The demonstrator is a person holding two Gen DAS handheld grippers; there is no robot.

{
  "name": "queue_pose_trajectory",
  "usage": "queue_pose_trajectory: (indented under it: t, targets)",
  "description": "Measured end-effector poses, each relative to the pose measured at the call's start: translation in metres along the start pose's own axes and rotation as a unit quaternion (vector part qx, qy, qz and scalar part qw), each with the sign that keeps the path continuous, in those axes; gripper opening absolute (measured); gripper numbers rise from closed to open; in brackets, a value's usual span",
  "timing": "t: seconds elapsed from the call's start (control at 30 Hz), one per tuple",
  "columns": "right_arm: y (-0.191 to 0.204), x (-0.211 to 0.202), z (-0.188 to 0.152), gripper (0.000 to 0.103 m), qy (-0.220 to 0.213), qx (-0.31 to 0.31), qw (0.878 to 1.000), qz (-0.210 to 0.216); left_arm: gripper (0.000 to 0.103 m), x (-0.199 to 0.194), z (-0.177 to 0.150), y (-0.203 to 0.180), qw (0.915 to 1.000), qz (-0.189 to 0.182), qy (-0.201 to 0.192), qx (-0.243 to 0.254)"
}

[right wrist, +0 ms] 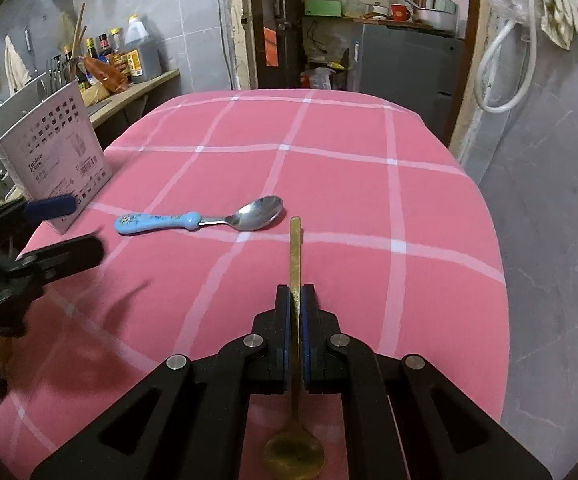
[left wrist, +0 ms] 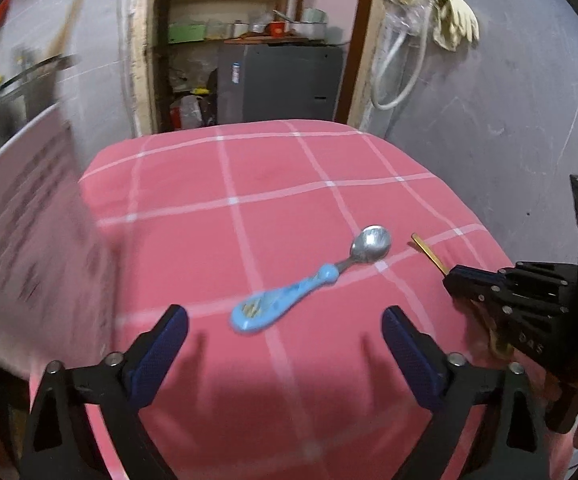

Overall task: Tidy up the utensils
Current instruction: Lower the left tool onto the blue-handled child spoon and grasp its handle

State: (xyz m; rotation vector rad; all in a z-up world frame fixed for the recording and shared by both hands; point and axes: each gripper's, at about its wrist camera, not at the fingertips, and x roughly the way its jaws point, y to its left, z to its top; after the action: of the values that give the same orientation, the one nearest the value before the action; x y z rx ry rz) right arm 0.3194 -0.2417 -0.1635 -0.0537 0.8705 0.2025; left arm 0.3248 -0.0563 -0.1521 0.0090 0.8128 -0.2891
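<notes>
Two spoons, one already pinched

The right gripper clamps the gold spoon mid-handle (it could pivot); the left gripper, fingers apart, hovers near the blue-handled spoon lying on the pink cloth.

We see both views under dim, warm indoor light that seems to fall from above and behind, throwing soft dark shadows of the left gripper onto the pink tablecloth just beneath its fingers. In the left wrist view the white box at the left edge is smeared by motion blur, and the blue-handled spoon is slightly soft. The right wrist view is sharper: print on the box reads clearly. The spoon bowl carries a dull glint. Both pictures bulge strongly, with black corners and bent walls.
</notes>
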Motion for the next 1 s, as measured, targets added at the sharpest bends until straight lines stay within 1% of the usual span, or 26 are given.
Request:
queue_pose_trajectory:
  t: [0.03, 0.2, 0.37, 0.4, 0.43, 0.47, 0.57, 0.63, 0.67, 0.73, 0.77, 0.8, 0.83, 0.9, 0.97, 1.0]
  targets:
    - [-0.004, 0.002, 0.002, 0.004, -0.001, 0.005, 1.0, 0.001, 0.086, 0.007, 0.005, -0.002, 1.0, -0.001, 0.006, 0.007]
    - [-0.021, 0.011, 0.012, 0.004, -0.001, 0.028, 1.0, 0.015, 0.071, 0.033, 0.019, -0.003, 0.999, -0.014, 0.034, 0.025]
    - [-0.029, 0.019, 0.021, 0.004, 0.001, 0.029, 0.999, 0.025, 0.063, 0.049, 0.027, -0.009, 0.9963, -0.033, 0.06, 0.051]
    - [-0.031, 0.02, 0.022, 0.004, 0.002, 0.032, 0.999, 0.026, 0.06, 0.051, 0.028, -0.011, 0.9956, -0.036, 0.065, 0.058]
    - [-0.035, 0.023, 0.024, 0.004, 0.003, 0.039, 0.999, 0.027, 0.053, 0.054, 0.028, -0.014, 0.9943, -0.042, 0.074, 0.064]
    - [-0.039, 0.025, 0.026, 0.004, 0.004, 0.046, 0.998, 0.031, 0.05, 0.056, 0.027, -0.015, 0.9931, -0.046, 0.085, 0.067]
    - [-0.044, 0.029, 0.027, 0.004, 0.011, 0.064, 0.997, 0.045, 0.043, 0.056, 0.025, -0.02, 0.9912, -0.037, 0.092, 0.088]
    - [-0.046, 0.033, 0.028, 0.004, 0.021, 0.076, 0.995, 0.053, 0.034, 0.054, 0.024, -0.024, 0.989, -0.028, 0.103, 0.103]
    - [-0.046, 0.034, 0.026, 0.004, 0.025, 0.079, 0.995, 0.054, 0.031, 0.053, 0.024, -0.025, 0.9882, -0.027, 0.109, 0.105]
    - [-0.046, 0.037, 0.028, 0.004, 0.036, 0.084, 0.994, 0.06, 0.019, 0.051, 0.025, -0.027, 0.9863, -0.031, 0.125, 0.103]
    - [-0.046, 0.038, 0.028, 0.004, 0.041, 0.087, 0.993, 0.063, 0.018, 0.05, 0.025, -0.028, 0.9852, -0.034, 0.135, 0.1]
    - [-0.047, 0.041, 0.03, 0.004, 0.047, 0.093, 0.992, 0.07, 0.013, 0.048, 0.025, -0.029, 0.9837, -0.042, 0.148, 0.094]
    - [-0.047, 0.043, 0.032, 0.004, 0.052, 0.098, 0.991, 0.075, 0.012, 0.048, 0.026, -0.029, 0.9816, -0.055, 0.163, 0.083]
    - [-0.049, 0.048, 0.034, 0.004, 0.062, 0.102, 0.989, 0.085, 0.011, 0.05, 0.029, -0.032, 0.9781, -0.072, 0.183, 0.068]
    - [-0.049, 0.054, 0.037, 0.005, 0.073, 0.102, 0.988, 0.096, 0.011, 0.053, 0.032, -0.03, 0.9768, -0.077, 0.192, 0.056]
    - [-0.048, 0.058, 0.039, 0.005, 0.079, 0.1, 0.987, 0.1, 0.011, 0.056, 0.035, -0.027, 0.9759, -0.086, 0.196, 0.04]
